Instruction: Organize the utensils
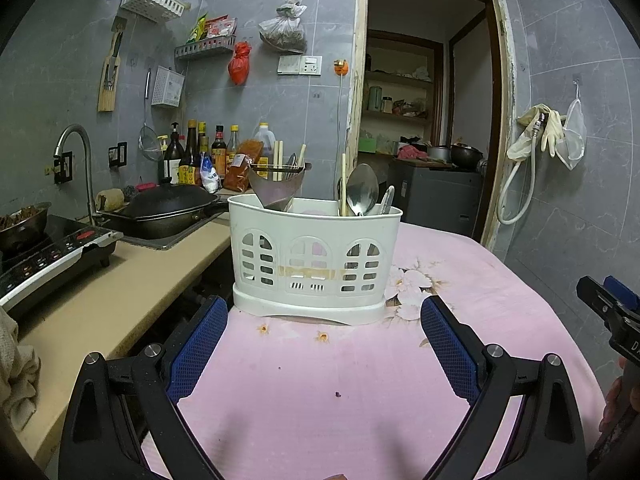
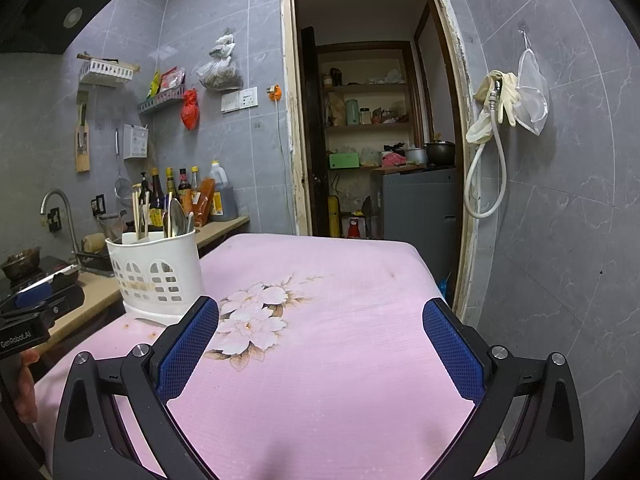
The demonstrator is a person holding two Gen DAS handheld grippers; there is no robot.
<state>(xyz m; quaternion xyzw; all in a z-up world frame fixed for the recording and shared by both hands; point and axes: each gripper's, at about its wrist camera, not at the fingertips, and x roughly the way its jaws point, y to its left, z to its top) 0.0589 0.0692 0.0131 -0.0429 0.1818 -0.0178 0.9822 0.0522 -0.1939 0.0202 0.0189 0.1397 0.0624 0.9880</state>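
Jaws: left gripper [image 1: 324,318] spread wide, nothing between its blue pads; right gripper [image 2: 321,322] likewise spread and empty
Caddy: white plastic utensil holder [image 1: 316,260] with arched cut-out windows and a strip of yellowed tape across its front; stands upright on the pink floral cloth [image 1: 360,380], straight ahead of the left jaws, just beyond their tips; ahead and to the left of the right jaws
Contents: steel spoon [image 1: 362,190], bowl up; pale chopstick [image 1: 343,184] beside it; a second metal handle at the right end; metal spatula blade [image 1: 280,192] in the left section
Writing: "GenRobot.AI" on the left gripper's body as the right view shows it
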